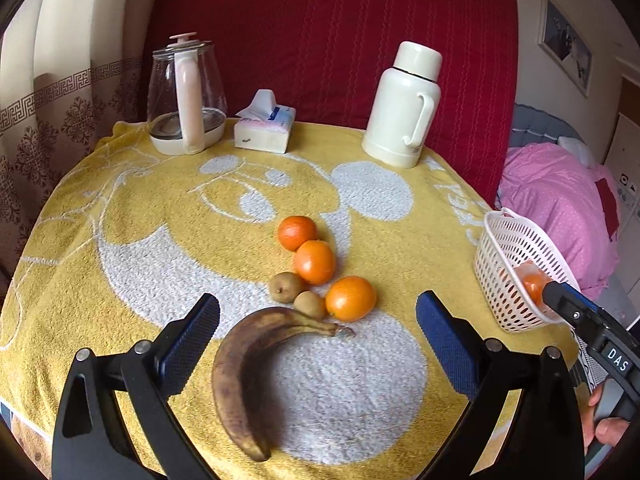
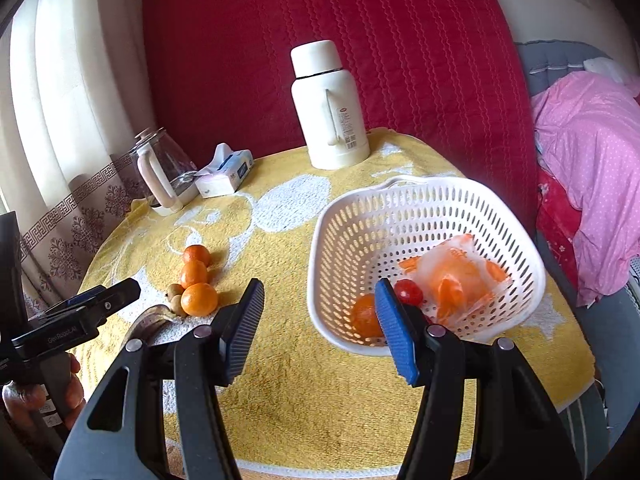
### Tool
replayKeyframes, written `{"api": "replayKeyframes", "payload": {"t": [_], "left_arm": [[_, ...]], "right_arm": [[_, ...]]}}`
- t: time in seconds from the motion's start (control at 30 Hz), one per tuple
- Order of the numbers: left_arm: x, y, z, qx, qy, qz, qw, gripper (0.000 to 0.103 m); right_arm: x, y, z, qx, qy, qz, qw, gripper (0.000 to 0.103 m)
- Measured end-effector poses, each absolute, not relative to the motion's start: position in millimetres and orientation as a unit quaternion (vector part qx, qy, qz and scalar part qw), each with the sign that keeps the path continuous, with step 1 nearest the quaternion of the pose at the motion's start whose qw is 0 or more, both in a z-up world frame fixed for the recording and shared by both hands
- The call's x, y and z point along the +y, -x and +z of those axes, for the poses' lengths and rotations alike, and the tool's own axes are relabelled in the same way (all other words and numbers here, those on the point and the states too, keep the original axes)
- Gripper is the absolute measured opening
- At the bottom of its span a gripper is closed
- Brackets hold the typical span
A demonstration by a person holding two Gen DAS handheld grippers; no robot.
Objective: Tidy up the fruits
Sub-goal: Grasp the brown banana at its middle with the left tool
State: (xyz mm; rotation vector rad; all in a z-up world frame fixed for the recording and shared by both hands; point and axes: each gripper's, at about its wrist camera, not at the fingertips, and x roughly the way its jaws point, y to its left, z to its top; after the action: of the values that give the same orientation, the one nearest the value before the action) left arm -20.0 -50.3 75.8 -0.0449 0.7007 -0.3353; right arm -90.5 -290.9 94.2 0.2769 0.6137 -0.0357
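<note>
Left gripper spread wide, nothing between the pads, hanging over the overripe brown banana that lies near the front edge of the table. Right gripper about half open, empty; its blue right finger sits in front of the near rim of the white perforated basket.

Basket is at the right edge of the table. Inside: an orange, a small red tomato and a clear plastic bag w/ orange pieces.

Mid-table, just beyond the banana tip, a tight cluster: three oranges in a rough line running front to back, two kiwis touching them on the left.

Table is covered w/ a yellow terry towel, white cartoon print, surface nubby and a bit rumpled at the edges. Back edge, left to right: glass kettle w/ pink handle at the back left corner, tissue box just beside it, white thermos flask toward the back right corner, well apart from the box.

Room: red quilted cover upright behind the table, patterned curtain at left w/ daylight through it, pink dotted bedding at right, framed picture on the wall above it.
</note>
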Motion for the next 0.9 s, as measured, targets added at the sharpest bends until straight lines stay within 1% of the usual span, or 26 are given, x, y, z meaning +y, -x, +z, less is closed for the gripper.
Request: {"api": "replayKeyframes", "payload": {"t": [0.03,0.1,0.13,0.17,0.23,0.27,0.37,0.4,0.43,0.5,0.53,0.9], "left_arm": [[-44,19,73,0.346,0.022,-0.157,0.925,0.097],[-33,17,68,0.354,0.024,-0.147,0.923,0.090],[-28,15,65,0.360,0.026,-0.143,0.922,0.085],[-24,14,62,0.367,0.028,-0.139,0.919,0.083],[-16,12,56,0.378,0.032,-0.135,0.915,0.073],[-13,11,53,0.383,0.032,-0.137,0.913,0.071],[-10,10,43,0.397,0.029,-0.143,0.906,0.058],[-9,9,40,0.402,0.027,-0.147,0.903,0.056],[-10,8,36,0.406,0.026,-0.150,0.901,0.051],[-9,5,29,0.416,0.024,-0.155,0.896,0.045],[-9,4,26,0.419,0.024,-0.157,0.894,0.043],[-13,-2,17,0.427,0.009,-0.175,0.887,0.042]], "right_arm": [[-286,90,94,0.303,-0.134,-0.013,0.944,0.059],[-277,88,93,0.306,-0.129,-0.002,0.943,0.059],[-272,87,93,0.309,-0.126,0.003,0.943,0.059],[-268,87,92,0.311,-0.124,0.009,0.942,0.059],[-260,85,91,0.315,-0.120,0.017,0.941,0.059],[-257,85,90,0.318,-0.119,0.022,0.940,0.059],[-246,83,88,0.325,-0.115,0.031,0.938,0.059],[-243,82,87,0.327,-0.114,0.033,0.938,0.059],[-241,81,87,0.329,-0.113,0.035,0.937,0.059],[-237,81,86,0.332,-0.111,0.038,0.936,0.059],[-234,81,86,0.333,-0.109,0.039,0.936,0.059],[-219,75,77,0.353,-0.103,0.054,0.928,0.059]]}}
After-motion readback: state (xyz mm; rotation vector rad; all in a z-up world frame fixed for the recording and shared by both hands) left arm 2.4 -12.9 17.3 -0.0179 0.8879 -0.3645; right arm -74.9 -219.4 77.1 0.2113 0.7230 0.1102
